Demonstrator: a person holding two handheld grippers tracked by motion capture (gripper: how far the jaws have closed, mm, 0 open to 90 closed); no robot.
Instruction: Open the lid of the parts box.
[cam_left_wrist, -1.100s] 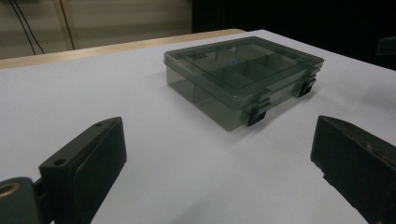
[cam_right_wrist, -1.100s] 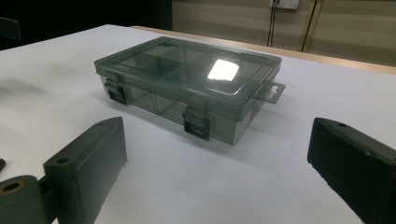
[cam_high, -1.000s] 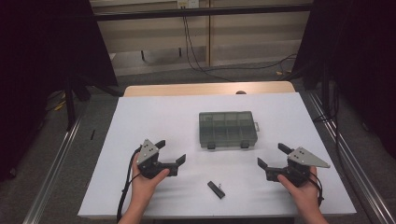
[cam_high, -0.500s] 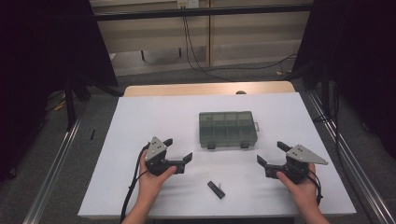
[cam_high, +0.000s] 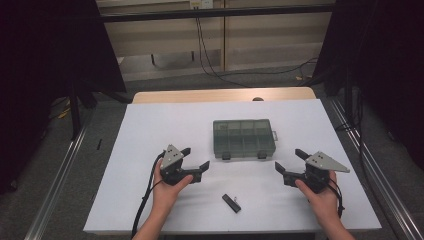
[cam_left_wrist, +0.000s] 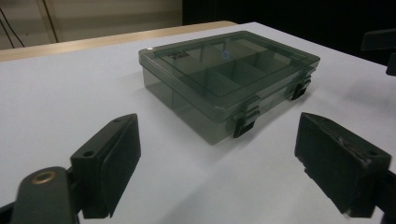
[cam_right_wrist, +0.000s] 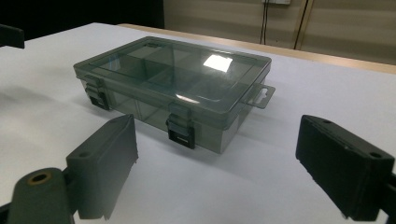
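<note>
A closed smoky-clear compartment box (cam_high: 244, 138) with two black latches on its near side sits at the middle of the white table. My left gripper (cam_high: 196, 158) is held low to the box's near left and angled toward it. Its jaws stand open with nothing between them and have just been closing a little. My right gripper (cam_high: 288, 160) mirrors it at the near right, also open and empty, its jaws likewise just closing slightly. The left gripper view (cam_left_wrist: 219, 163) shows the box (cam_left_wrist: 224, 70) ahead between the jaws, as does the right gripper view (cam_right_wrist: 215, 163) with the box (cam_right_wrist: 173, 79).
A small black strip (cam_high: 231, 202) lies on the white table top (cam_high: 150, 125) near the front edge, between the two hands. A wooden edge (cam_high: 220, 95) runs along the far side. Metal rails (cam_high: 60, 175) flank the table on the floor.
The left gripper has shifted a little to the right, toward the box. Both pairs of jaws look slightly narrower. The box and the black strip have not moved.
</note>
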